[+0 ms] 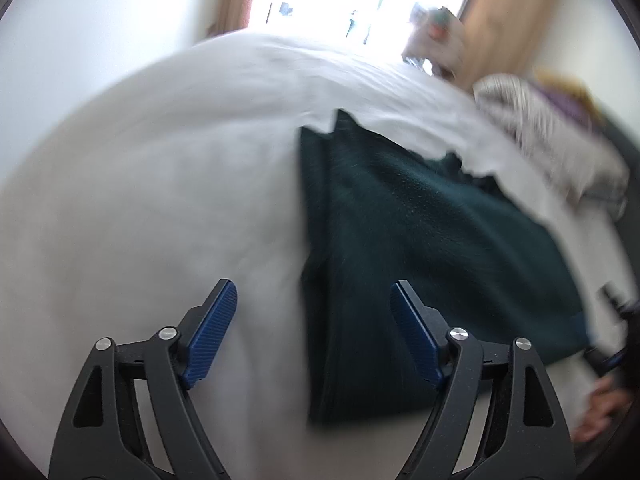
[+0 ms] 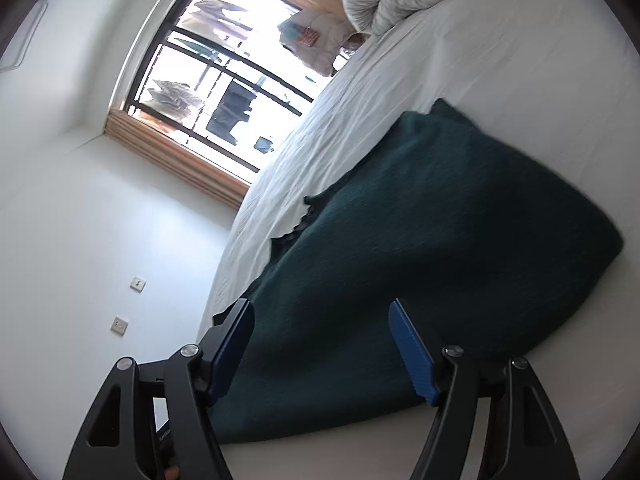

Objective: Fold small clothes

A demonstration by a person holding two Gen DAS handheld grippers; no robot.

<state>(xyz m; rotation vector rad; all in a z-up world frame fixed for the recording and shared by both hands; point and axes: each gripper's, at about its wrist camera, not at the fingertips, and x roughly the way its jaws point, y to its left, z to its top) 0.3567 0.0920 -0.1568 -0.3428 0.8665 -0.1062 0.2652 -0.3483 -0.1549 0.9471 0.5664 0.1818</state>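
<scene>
Dark green garment lies flat beyond both grippers' spread fingers.

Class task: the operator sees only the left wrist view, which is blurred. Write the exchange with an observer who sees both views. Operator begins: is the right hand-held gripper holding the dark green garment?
Observer: No. The right hand-held gripper is open, with the green garment lying between its fingers, ungripped.
Operator: My window is just glare. What is out there?
Observer: The window has dark bars, and laundry hangs outside.
Operator: Anything on the wall?
Observer: Two small wall plates sit low on the white wall beside the bed.
</scene>
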